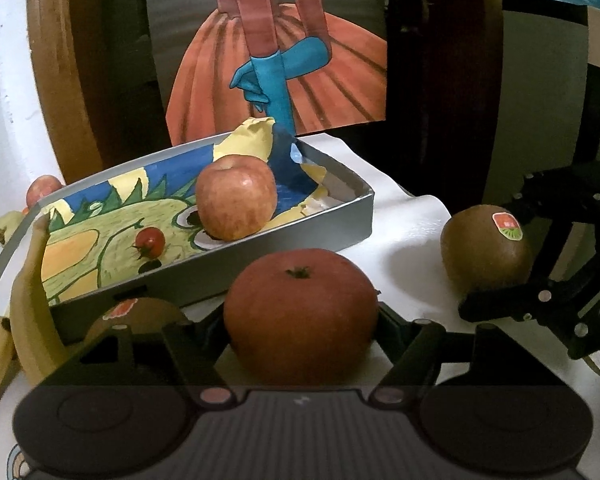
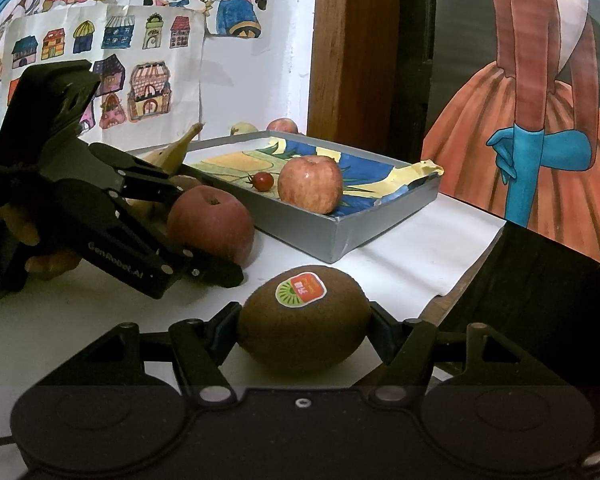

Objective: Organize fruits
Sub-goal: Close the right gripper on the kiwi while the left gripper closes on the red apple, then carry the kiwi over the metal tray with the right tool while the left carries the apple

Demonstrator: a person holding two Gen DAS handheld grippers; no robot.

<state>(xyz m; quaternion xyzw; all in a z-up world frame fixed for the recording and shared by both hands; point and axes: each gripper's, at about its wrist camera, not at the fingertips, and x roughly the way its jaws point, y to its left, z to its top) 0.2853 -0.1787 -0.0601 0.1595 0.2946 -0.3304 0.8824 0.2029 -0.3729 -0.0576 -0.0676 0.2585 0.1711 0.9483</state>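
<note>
Red apple (image 1: pixel 300 316) and kiwi (image 2: pixel 303 320): we are clamping one in each claw, left gripper (image 1: pixel 300 320) and right gripper (image 2: pixel 303 322), low centre; next, lifting both toward the grey tray (image 2: pixel 340 236), upper middle.

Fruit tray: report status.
Left gripper shut on red apple. Right gripper shut on kiwi. Tray holds apple, cherry tomato. Path clear.
</note>
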